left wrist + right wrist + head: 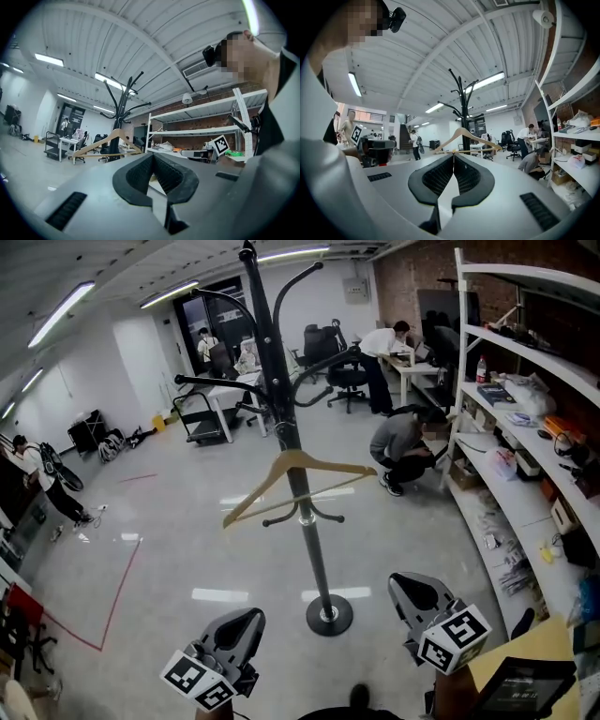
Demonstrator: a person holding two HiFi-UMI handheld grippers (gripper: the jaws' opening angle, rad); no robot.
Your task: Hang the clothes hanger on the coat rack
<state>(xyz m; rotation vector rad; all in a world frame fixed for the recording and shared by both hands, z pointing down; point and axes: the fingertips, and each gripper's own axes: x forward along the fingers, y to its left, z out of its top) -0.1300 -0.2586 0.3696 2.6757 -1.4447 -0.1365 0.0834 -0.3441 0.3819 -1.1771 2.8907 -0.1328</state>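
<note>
A black coat rack (291, 446) stands mid-floor on a round base (329, 614). A wooden clothes hanger (298, 482) hangs against its pole, tilted down to the left; I cannot make out its hook. My left gripper (247, 618) and right gripper (401, 581) are low in the head view, short of the base, both shut with nothing in them. In the left gripper view the hanger (101, 144) and rack (121, 101) lie far beyond the shut gripper (152, 157). The right gripper view has the hanger (464, 137) straight beyond the closed gripper (453, 155).
White shelving (525, 427) full of items runs along the right wall. A person (403, 442) crouches beside it, and others stand at desks behind. Red tape (117, 587) marks the floor at left. A cardboard piece (525, 648) sits at bottom right.
</note>
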